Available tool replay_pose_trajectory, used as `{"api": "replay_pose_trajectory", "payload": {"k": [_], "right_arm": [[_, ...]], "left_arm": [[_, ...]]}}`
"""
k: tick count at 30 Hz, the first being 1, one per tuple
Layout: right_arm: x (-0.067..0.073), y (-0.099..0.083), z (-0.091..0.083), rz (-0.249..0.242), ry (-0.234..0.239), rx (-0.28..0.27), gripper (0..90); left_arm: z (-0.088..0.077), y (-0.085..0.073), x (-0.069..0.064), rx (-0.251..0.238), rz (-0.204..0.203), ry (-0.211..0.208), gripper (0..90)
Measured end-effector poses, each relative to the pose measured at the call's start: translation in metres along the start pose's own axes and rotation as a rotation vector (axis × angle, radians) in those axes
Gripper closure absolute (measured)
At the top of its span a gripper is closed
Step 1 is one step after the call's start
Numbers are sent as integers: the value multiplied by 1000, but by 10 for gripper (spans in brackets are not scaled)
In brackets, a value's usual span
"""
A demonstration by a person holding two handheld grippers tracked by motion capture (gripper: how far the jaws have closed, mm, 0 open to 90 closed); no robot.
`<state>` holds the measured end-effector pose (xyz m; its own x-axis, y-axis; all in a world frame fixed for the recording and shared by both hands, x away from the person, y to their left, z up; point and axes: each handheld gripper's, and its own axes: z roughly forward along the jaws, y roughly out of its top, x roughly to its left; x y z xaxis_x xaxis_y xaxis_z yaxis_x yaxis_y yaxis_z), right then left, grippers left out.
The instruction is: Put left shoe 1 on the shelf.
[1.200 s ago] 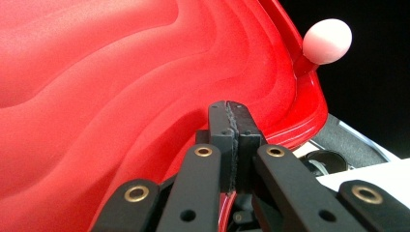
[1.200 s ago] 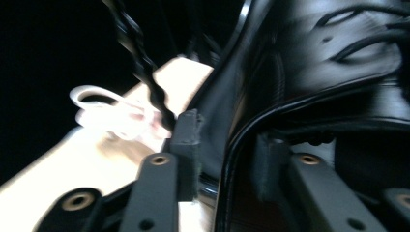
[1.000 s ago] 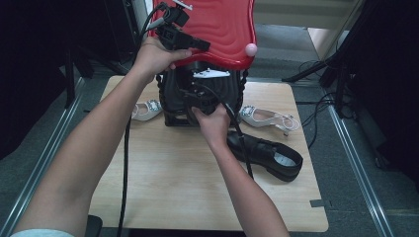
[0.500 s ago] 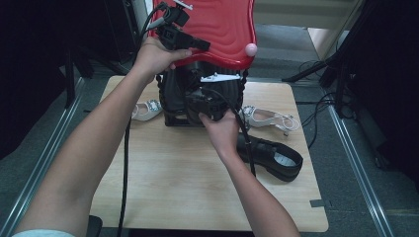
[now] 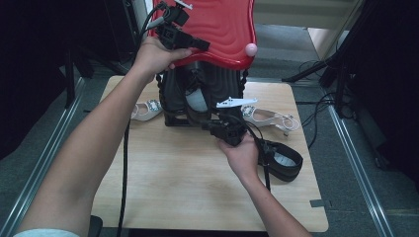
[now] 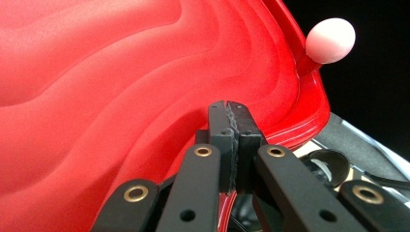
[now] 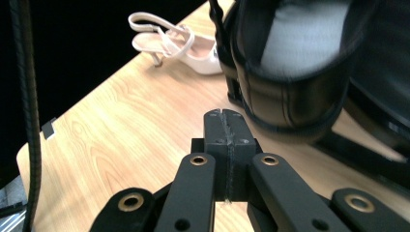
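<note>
Black jaws of your left hand-held gripper are pressed together with the edge of the red lid between them, holding that wavy lid raised at the far middle of the surface. A pale pink knob stands at the lid's rim, to the right of the jaws in the left gripper view. Your left hand grips the tool at the lid's left edge.

Your right hand-held gripper has its jaws closed flat against each other with nothing between them. It sits low over the wood, just in front of the black box under the lid, and your right hand holds it from the near side. A black shoe with a pale lining is just beyond the jaw tips in the right gripper view.

On the right of the surface lies another black shoe, beside your right hand. A white slingback heel lies farther right of the box, and a second white shoe lies to its left.
</note>
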<state>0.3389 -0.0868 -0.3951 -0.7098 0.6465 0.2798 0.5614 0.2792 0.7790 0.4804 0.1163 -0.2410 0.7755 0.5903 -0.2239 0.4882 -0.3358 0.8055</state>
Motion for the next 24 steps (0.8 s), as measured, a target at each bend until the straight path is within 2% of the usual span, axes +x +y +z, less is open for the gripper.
{"api": "replay_pose_trajectory", "payload": {"k": [5,9,10,11,12,14,16,18,19,24], "right_arm": [[-5,-11,5,0,-15,32,900],[-13,-17,24,5,-19,58,900],[-13,-17,24,5,-19,58,900],[-17,-17,31,31,-12,59,900],[-19,-16,33,39,-11,56,900],[-22,-15,38,60,-5,48,900],[-23,-15,40,69,3,47,900],[-24,-13,43,73,-1,39,900],[-24,-13,43,73,-1,39,900],[-26,-6,45,80,5,40,900]], "left_arm": [[-1,1,2,9,2,-1,900],[-1,2,1,13,18,8,900],[-1,2,1,10,19,8,900],[-1,2,1,6,23,5,900],[-2,2,1,-2,28,18,900],[-2,2,2,-6,18,14,900],[-1,2,3,0,14,-2,900],[-1,1,0,12,38,0,900],[-1,1,0,12,38,0,900],[0,1,2,4,18,-11,900]]}}
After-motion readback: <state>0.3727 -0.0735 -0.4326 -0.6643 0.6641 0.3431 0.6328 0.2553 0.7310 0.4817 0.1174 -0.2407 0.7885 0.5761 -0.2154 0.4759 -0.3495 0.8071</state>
